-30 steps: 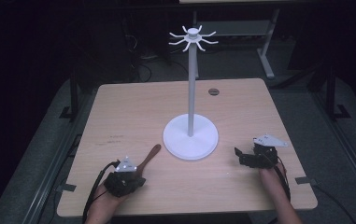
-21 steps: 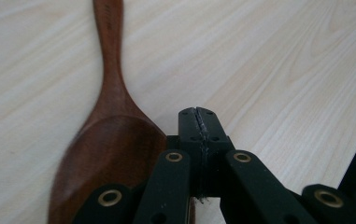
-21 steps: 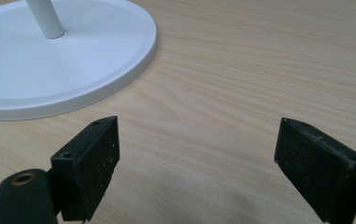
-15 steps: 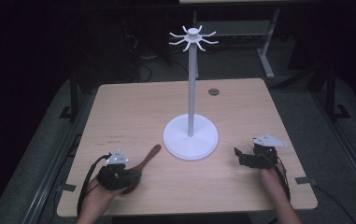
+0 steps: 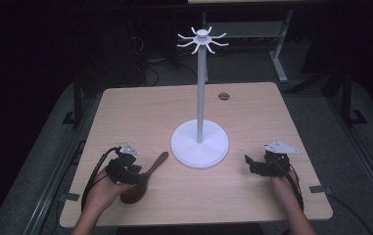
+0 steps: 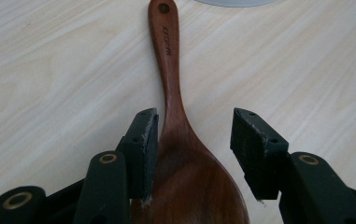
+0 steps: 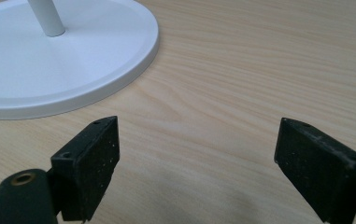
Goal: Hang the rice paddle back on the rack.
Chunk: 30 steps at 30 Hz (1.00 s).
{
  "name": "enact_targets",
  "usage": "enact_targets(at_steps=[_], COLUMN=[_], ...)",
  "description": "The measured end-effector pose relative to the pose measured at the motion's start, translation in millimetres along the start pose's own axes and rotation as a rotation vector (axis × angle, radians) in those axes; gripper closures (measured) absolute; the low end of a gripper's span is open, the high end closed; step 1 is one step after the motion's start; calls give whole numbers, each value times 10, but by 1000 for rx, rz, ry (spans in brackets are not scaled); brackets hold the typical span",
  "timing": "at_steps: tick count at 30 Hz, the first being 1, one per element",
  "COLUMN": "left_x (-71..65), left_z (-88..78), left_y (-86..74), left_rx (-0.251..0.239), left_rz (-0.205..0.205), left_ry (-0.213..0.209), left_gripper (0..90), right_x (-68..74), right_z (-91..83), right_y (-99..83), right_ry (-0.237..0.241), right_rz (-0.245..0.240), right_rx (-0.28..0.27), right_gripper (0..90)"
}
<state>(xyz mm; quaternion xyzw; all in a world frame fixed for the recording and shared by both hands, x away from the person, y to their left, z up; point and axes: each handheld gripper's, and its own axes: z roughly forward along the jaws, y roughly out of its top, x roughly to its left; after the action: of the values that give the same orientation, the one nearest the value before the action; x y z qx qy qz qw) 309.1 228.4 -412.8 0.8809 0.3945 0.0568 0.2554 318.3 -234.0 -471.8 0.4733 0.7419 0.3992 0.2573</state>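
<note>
**Wooden spoon lying loose between the left tongs**

From the high view, a dark wooden spoon [image 5: 145, 178] is lying flat on the pale, wood-grained surface [image 5: 252, 122], its handle pointing toward the round white base of the stand [image 5: 199, 143]. The stand's thin white pole is rising to a crown of curved hooks. The left tongs [image 5: 134, 172] are sitting over the spoon's bowl; the right tongs [image 5: 248, 164] are resting well apart, near the base's other side.

In the left gripper view, the left tongs [image 6: 194, 140] have just been opening, their ribbed black pads [image 6: 254, 140] now standing about half apart. The spoon [image 6: 175, 121], smooth and reddish-brown with a hole at the handle's end, is lying between them; one pad is just beside its neck, the other clear of it.

In the right gripper view, the right tongs [image 7: 196, 161] are gaping wide over bare surface, holding nothing, beside the stand's [image 7: 73, 65] glossy white base.
</note>
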Motion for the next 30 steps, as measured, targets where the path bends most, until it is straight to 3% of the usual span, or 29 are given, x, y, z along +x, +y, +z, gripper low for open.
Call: enact_targets(at_steps=[4,7,13,14,16,30], left_x=[14,23,-3,-6,0,28], left_z=[75,167,290,342,391,529], left_y=[96,232,386,434,469,490], left_rx=[49,111,161,203,228,307], left_rz=[-3,21,32,47,48,54], left_ry=[8,36,38,45,59,97], left_gripper=[510,510,514,517,518,614], right_x=[-1,-2,1,1,1,7], right_z=[4,6,6,7,8,18], right_y=[0,0,-1,-1,0,0], right_ry=[1,2,6,6,6,10], right_rz=[0,-1,0,-1,-1,-10], right_rx=[1,1,2,2,1,6], right_gripper=[137,136,137,136,136,136])
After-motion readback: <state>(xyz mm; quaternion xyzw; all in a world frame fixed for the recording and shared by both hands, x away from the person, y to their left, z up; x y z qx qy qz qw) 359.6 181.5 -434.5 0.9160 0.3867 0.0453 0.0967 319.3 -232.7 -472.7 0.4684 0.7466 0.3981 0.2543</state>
